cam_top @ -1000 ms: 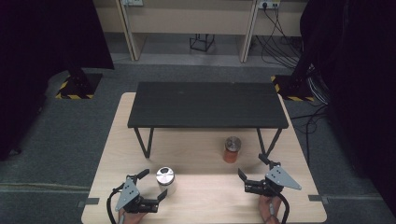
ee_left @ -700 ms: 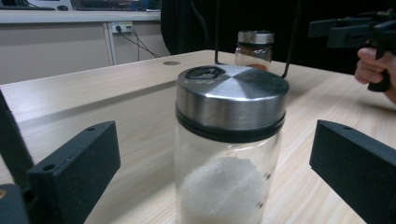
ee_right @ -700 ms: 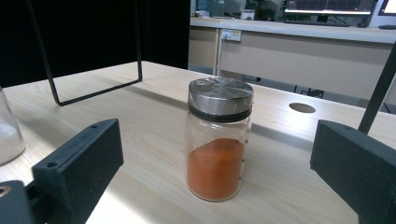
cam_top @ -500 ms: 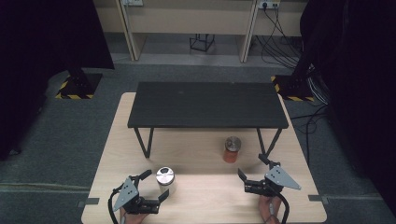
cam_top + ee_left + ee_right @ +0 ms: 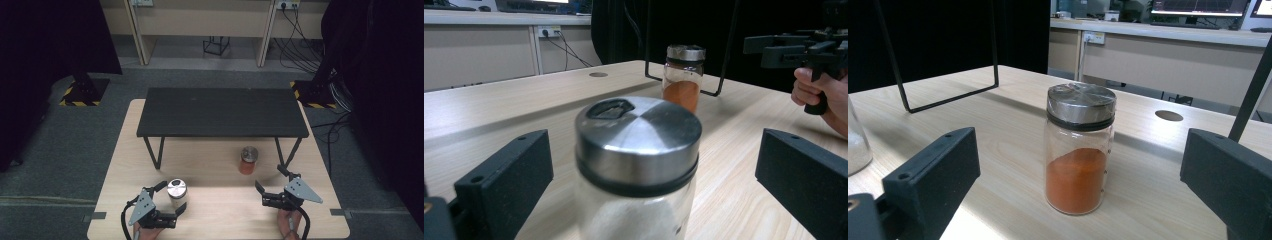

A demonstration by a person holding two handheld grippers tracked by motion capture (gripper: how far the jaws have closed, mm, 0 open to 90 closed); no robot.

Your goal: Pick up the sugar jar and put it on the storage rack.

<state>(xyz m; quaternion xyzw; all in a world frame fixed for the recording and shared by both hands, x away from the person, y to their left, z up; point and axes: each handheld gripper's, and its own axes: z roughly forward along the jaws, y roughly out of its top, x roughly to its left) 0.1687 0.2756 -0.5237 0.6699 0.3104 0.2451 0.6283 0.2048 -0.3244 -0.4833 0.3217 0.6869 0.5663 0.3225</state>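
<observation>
Bench point(image 5: 215, 150): pale wood, black rack point(image 5: 222, 112) standing on it.
Left gripper point(image 5: 172, 197): jaws wide around white jar point(image 5: 177, 192) — seemingly not touching.
Right gripper point(image 5: 270, 180): jaws wide, orange jar point(image 5: 248, 160) ahead — apart.

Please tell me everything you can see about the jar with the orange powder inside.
The jar with orange powder is a small clear cylinder that looks like glass, closed by a round shiny metal lid over a dark band. The powder fills roughly its lower third. It stands upright on the light wooden table, near a leg of the black shelf. The right hand-held gripper is open and aimed at it, jaws apart on either side, not touching. Nothing else touches it.
</observation>
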